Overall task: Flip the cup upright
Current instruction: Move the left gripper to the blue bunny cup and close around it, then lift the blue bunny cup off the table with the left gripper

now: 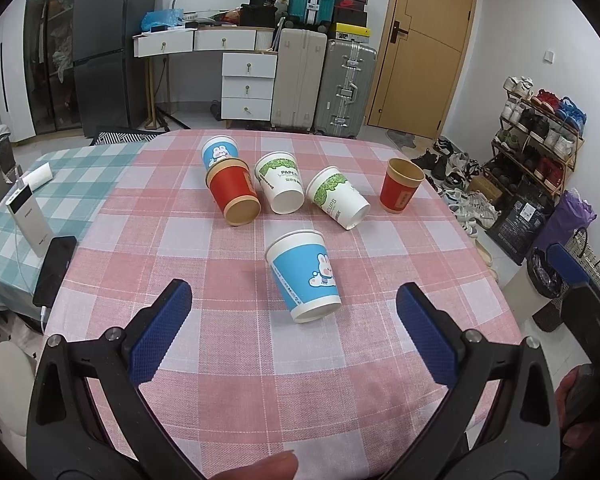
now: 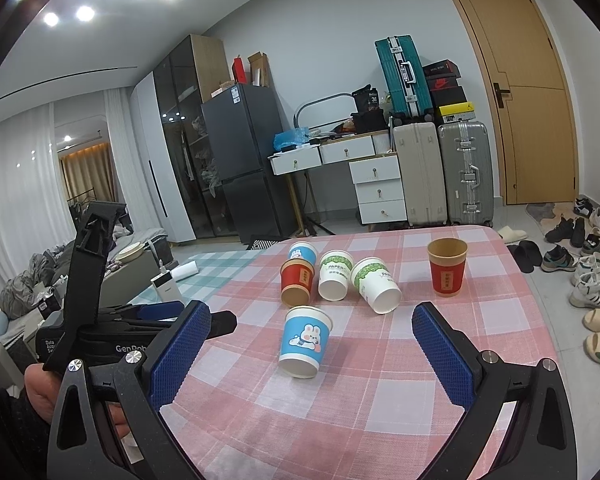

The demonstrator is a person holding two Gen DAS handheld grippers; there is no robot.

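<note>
Several paper cups stand on the pink checked tablecloth (image 1: 260, 360). A blue rabbit cup (image 1: 305, 276) stands upside down nearest me, also in the right wrist view (image 2: 305, 340). Behind it, upside down, are a red cup (image 1: 236, 194), two white-green cups (image 1: 281, 187) (image 1: 338, 197) and another blue cup (image 1: 219, 152). One red cup (image 1: 401, 191) stands upright at the right (image 2: 447, 267). My left gripper (image 1: 296, 304) is open and empty, just short of the near blue cup. My right gripper (image 2: 312, 332) is open and empty, with that cup between its fingertips in view.
A power bank (image 1: 26, 216) and a phone (image 1: 55, 270) lie on the green checked cloth at the left. Suitcases (image 1: 324, 88), drawers and a fridge stand behind the table. Shoes and a shoe rack (image 1: 540, 136) are on the floor at the right.
</note>
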